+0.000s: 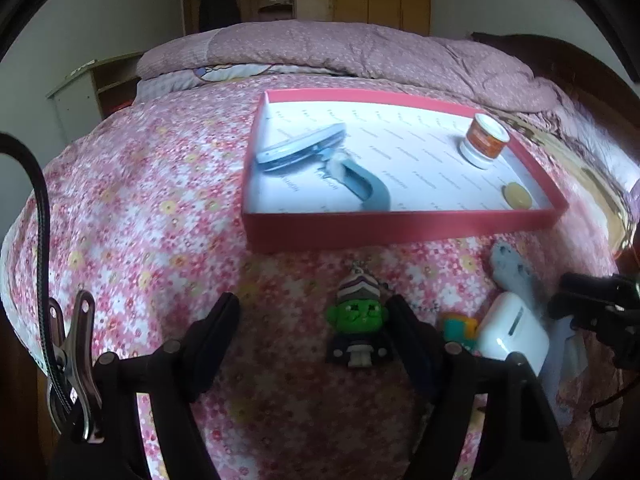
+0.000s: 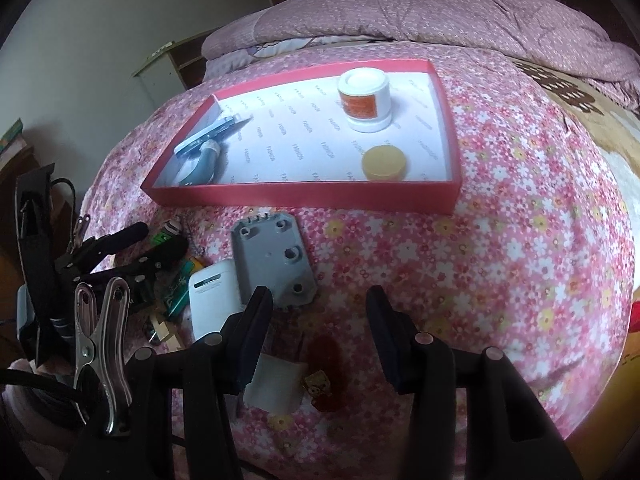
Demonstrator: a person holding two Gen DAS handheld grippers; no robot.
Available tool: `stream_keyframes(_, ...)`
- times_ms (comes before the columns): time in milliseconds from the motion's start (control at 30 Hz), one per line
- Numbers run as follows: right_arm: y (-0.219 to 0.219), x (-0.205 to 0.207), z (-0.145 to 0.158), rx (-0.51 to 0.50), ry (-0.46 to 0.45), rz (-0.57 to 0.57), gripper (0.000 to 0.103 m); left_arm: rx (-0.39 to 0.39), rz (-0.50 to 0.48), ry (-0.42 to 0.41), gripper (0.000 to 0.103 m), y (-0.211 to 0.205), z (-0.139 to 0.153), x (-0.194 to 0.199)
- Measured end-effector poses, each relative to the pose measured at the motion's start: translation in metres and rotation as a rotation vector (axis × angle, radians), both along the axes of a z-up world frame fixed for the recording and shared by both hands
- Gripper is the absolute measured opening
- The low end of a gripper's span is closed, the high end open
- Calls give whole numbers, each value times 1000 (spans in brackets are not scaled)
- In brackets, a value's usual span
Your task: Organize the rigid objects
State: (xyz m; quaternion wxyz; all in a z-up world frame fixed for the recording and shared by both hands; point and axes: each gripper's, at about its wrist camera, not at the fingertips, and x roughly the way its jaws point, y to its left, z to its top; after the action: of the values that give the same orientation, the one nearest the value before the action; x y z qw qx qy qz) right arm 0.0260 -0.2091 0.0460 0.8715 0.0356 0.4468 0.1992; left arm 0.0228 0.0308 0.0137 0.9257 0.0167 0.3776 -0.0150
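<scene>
Both grippers are held above a bed covered with a pink flowered sheet (image 1: 160, 200). As landmark the red tray (image 1: 400, 226) is taken, which lies on the sheet. The left gripper (image 1: 312, 316) is kept on the near side of the tray with its jaws spread apart; a green-faced figurine (image 1: 358, 328) is seen between them, close to the right finger, but whether that finger touches it cannot be told, and it is not pressed from both sides. The right gripper (image 2: 320, 320) is also kept on the near side of the tray — its jaws are parted and nothing is clamped; below the gap a small white pad (image 2: 276, 388) and a red item (image 2: 326, 364) are lying on the sheet.

Inside the tray a white jar with an orange label (image 2: 364, 98) is standing near the far wall, and a yellow round lid (image 2: 385, 163) is placed nearer to the front wall. At the other end of the tray a blue-and-white oblong object (image 1: 300, 148) is laid on a grey-blue curved tool (image 1: 366, 188).

Just outside the front wall of the tray a grey plastic plate (image 2: 276, 260) is lying, and a white box-shaped device (image 2: 212, 300) is lying against its edge.
</scene>
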Motion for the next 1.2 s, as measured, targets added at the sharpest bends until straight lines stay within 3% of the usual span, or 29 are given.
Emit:
stream_keyframes(100,8,4,1,-31,-12,6,50,31,16,-9,84,-3,-1,-1)
stream_keyframes(200,17,8,3,-30,-21,23,50,-6,32,3,88,4,-3,0)
stream_keyframes(267,24,12,2,-47,-24,38,50,9,35,0,89,1,-2,0)
stream_keyframes(667,34,-3,-6,-207,-83,144,53,9,37,-4,90,0,-2,-2)
stream_keyframes(1033,49,-18,-5,-225,-96,259,53,-3,23,-3,89,4,-2,-11)
stream_keyframes(1200,60,-22,-6,-258,-146,283,54,-2,20,-3,89,5,-2,-13)
